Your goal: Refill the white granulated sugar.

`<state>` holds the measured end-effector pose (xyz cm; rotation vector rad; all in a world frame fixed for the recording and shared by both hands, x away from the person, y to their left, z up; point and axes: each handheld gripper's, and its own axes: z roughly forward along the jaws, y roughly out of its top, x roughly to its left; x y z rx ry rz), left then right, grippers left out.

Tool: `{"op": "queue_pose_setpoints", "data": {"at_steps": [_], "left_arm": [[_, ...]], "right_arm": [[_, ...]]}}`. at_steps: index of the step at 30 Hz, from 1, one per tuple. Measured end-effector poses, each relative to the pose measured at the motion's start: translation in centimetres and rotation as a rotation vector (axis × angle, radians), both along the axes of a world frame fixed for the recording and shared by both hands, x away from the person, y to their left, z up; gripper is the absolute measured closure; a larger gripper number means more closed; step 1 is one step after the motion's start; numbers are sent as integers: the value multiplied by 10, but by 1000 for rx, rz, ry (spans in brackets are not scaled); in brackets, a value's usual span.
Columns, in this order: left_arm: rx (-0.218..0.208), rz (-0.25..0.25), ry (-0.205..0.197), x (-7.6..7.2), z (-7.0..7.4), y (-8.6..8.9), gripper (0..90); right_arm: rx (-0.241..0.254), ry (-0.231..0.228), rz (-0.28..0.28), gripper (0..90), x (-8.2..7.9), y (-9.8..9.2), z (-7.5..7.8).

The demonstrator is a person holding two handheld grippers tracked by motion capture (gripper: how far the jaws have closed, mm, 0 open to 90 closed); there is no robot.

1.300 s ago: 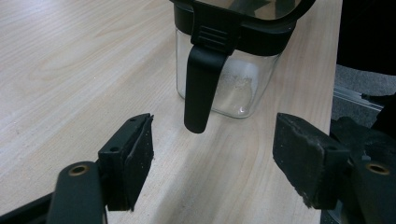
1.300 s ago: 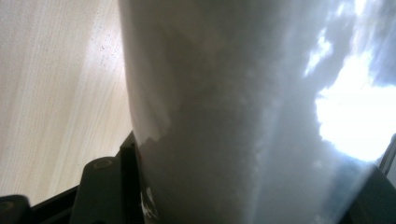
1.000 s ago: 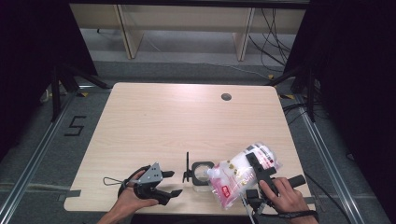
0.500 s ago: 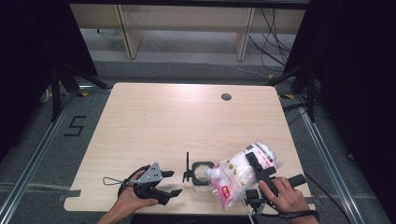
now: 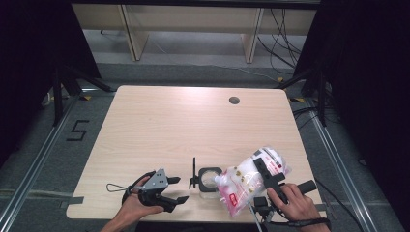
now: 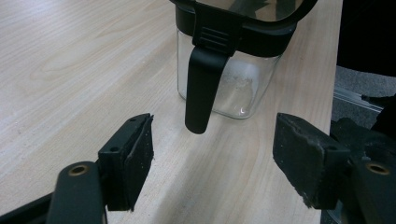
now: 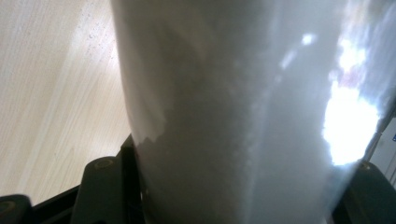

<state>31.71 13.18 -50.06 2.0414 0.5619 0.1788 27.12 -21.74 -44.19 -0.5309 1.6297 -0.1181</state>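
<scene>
Nothing has moved since the earlier frames: both hands keep their places at the near edge of the surface [image 5: 145,125]. Right claw [image 5: 263,171] stays clamped on the white bag [image 5: 244,181], tilted over the clear jar [image 5: 209,180], seemingly touching its rim. Left claw [image 6: 212,154] rests with jaws apart, facing the jar's black latch [image 6: 201,88] without touching it.

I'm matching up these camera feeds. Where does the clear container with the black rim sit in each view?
High view: clear container near the table's front edge, between the two grippers.
Left gripper view: top centre, just beyond the open fingers, its black latch hanging down.
Right gripper view: the bag stands close before the camera.
Shared landmark: the pale wooden tabletop.
</scene>
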Motion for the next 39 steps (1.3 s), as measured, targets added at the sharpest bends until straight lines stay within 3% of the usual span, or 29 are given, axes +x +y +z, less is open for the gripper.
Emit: {"op": "queue_pose_setpoints", "data": {"at_steps": [1,5,8,10,12,19,21,23,24,32,33,34,39], "left_arm": [[0,0,0,0,0,0,285],[-14,-1,6,0,0,0,285],[-13,0,5,0,0,0,285],[-8,-1,4,0,0,0,285],[-9,4,6,0,0,0,285],[5,-12,-12,1,0,0,284],[-4,-5,-1,0,0,0,284],[6,-15,-17,1,0,0,284],[-7,-4,-1,0,0,0,284],[3,-3,-4,0,0,0,280],[2,3,1,0,0,0,275],[2,3,1,0,0,0,272],[-5,3,8,-1,0,-1,259]], "right_arm": [[35,46,-45,392,-2,0,-1],[4,32,-26,393,-1,1,4],[69,58,-36,393,0,-1,0],[74,59,-26,394,0,-2,1],[68,69,-45,393,0,-2,0],[56,51,-31,394,0,-1,1],[71,56,-35,394,-1,-2,0],[76,65,-34,394,0,-2,-1],[62,53,-30,394,0,-2,0],[51,61,-45,395,0,-3,1],[58,43,-24,395,0,-2,1],[34,39,-28,395,-1,-1,2],[38,37,-21,395,0,-1,1]]}}
